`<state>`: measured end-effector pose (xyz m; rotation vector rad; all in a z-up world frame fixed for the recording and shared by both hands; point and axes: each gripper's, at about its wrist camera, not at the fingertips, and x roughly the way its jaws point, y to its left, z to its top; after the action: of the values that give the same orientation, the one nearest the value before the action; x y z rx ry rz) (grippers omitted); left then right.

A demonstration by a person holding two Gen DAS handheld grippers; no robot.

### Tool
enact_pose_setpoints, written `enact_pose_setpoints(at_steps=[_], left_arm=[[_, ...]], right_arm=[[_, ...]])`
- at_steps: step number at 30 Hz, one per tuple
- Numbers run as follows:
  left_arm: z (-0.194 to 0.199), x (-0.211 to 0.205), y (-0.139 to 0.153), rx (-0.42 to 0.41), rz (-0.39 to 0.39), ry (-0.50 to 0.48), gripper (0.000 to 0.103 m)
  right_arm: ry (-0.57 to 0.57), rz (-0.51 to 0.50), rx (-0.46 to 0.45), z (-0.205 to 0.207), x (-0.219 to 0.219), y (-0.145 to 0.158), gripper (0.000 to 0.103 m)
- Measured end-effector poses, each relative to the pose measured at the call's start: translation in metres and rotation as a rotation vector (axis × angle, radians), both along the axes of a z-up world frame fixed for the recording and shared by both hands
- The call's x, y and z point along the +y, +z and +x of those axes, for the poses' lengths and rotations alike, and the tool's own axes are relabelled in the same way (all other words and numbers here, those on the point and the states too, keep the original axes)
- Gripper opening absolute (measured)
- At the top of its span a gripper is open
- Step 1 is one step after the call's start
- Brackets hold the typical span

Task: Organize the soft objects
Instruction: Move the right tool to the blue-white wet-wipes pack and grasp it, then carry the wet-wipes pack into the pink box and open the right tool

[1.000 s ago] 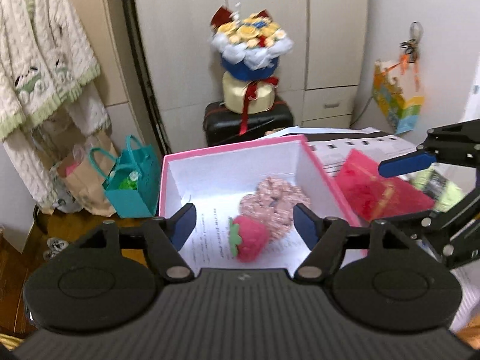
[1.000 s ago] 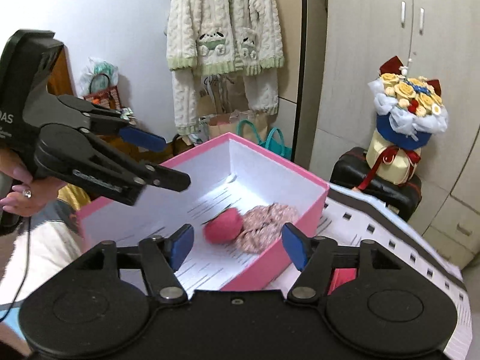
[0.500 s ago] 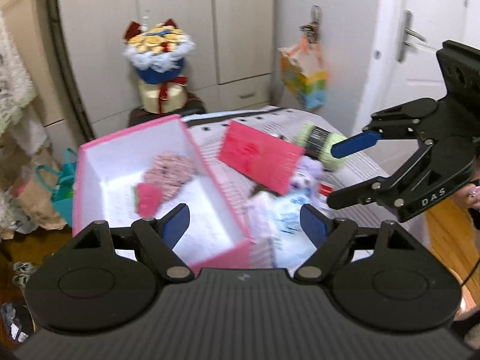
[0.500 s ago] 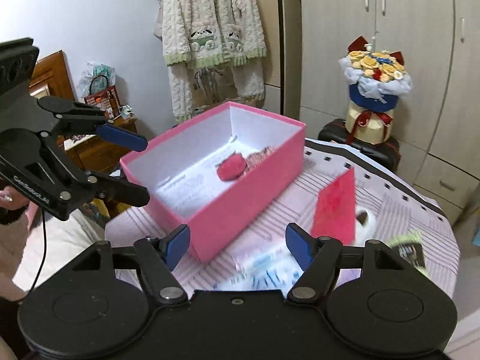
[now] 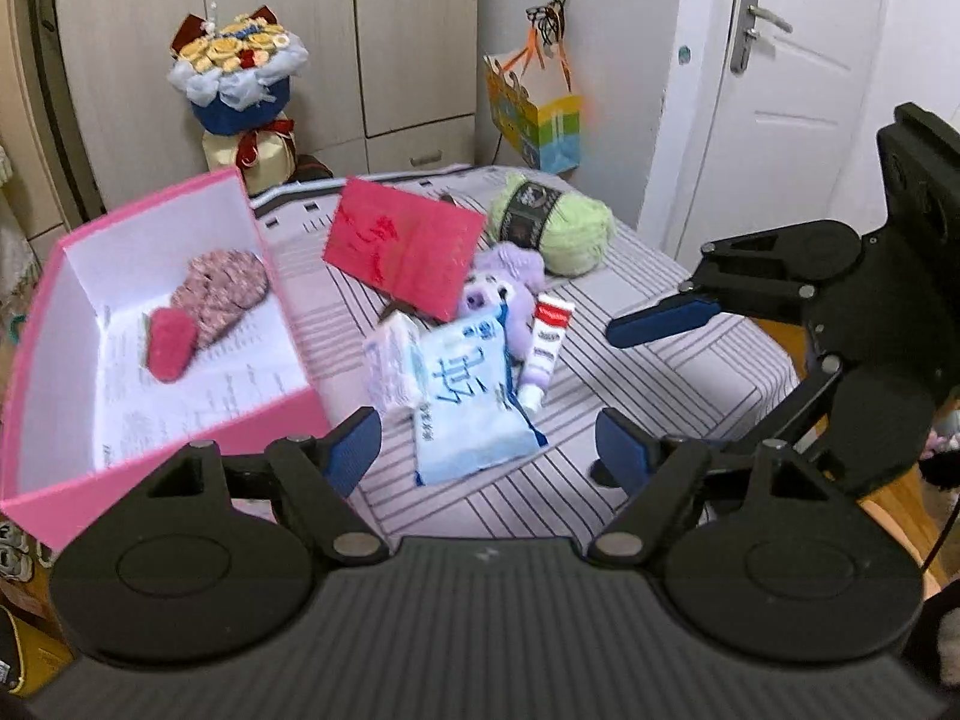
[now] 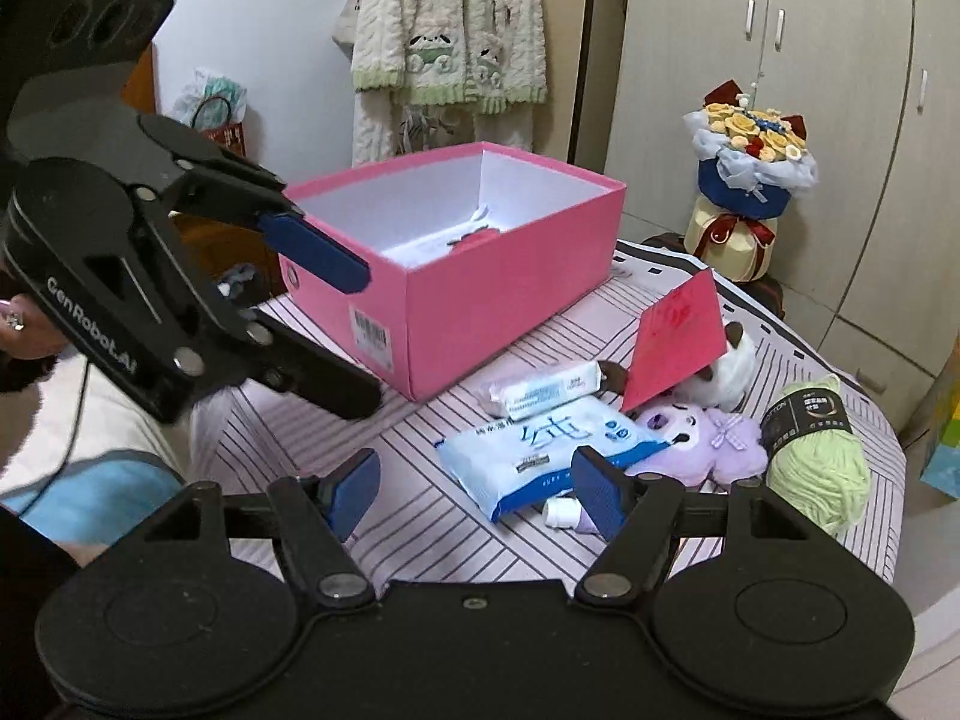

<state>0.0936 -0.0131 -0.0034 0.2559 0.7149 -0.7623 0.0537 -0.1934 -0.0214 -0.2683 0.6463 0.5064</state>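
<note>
While both grippers are held spread and empty, the left gripper [image 5: 489, 444] narrowing slightly, the blue wipes pack [image 5: 465, 399] is framed between its fingers and the purple plush [image 6: 705, 441] lies just beyond the right gripper [image 6: 477, 489]. Risk: the hard tube [image 5: 543, 354], touching the pack, could be caught along. Legible: "GenRobot.AI"; yarn [image 6: 819, 450] band "COTTON"; a barcode on the pink box [image 6: 456, 306].
</note>
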Motion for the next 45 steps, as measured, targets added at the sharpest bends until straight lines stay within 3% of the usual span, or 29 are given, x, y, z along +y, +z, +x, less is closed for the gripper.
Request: enact_pose_setpoints(at_steps=[5,8,11,14,19,28,32,35,39,45], left_arm=[[0.009,-0.01,-0.029,0.026,-0.011,0.028,0.077],[0.021,-0.015,-0.043,0.075,-0.042,0.051,0.077],[0.033,-0.02,-0.057,0.12,-0.063,0.084,0.077],[0.043,-0.02,-0.068,0.164,-0.088,0.128,0.077],[0.046,-0.023,-0.079,0.17,-0.108,0.157,0.078],[0.058,-0.028,-0.096,0.191,-0.158,0.25,0.082],[0.062,-0.029,-0.099,0.216,-0.183,0.251,0.086],[0.06,-0.031,-0.1,0.214,-0.181,0.247,0.082],[0.058,-0.032,-0.1,0.194,-0.157,0.254,0.069],[0.051,-0.035,-0.098,0.185,-0.134,0.237,0.068]], right_arm=[[-0.003,-0.014,-0.02,0.005,0.004,-0.033,0.075],[0.008,-0.058,-0.082,0.012,0.009,-0.053,0.075],[0.014,-0.037,-0.064,0.024,0.01,-0.066,0.075],[0.004,-0.021,-0.052,0.032,0.009,-0.074,0.075],[-0.004,-0.031,-0.062,0.034,0.01,-0.082,0.075],[-0.043,-0.035,-0.136,0.031,0.018,-0.094,0.075],[-0.068,0.007,-0.125,0.03,0.013,-0.095,0.063],[-0.083,0.079,-0.086,0.032,0.004,-0.096,0.057],[-0.119,0.159,-0.066,0.034,-0.006,-0.101,0.053],[-0.172,0.192,-0.094,0.026,0.0,-0.104,0.041]])
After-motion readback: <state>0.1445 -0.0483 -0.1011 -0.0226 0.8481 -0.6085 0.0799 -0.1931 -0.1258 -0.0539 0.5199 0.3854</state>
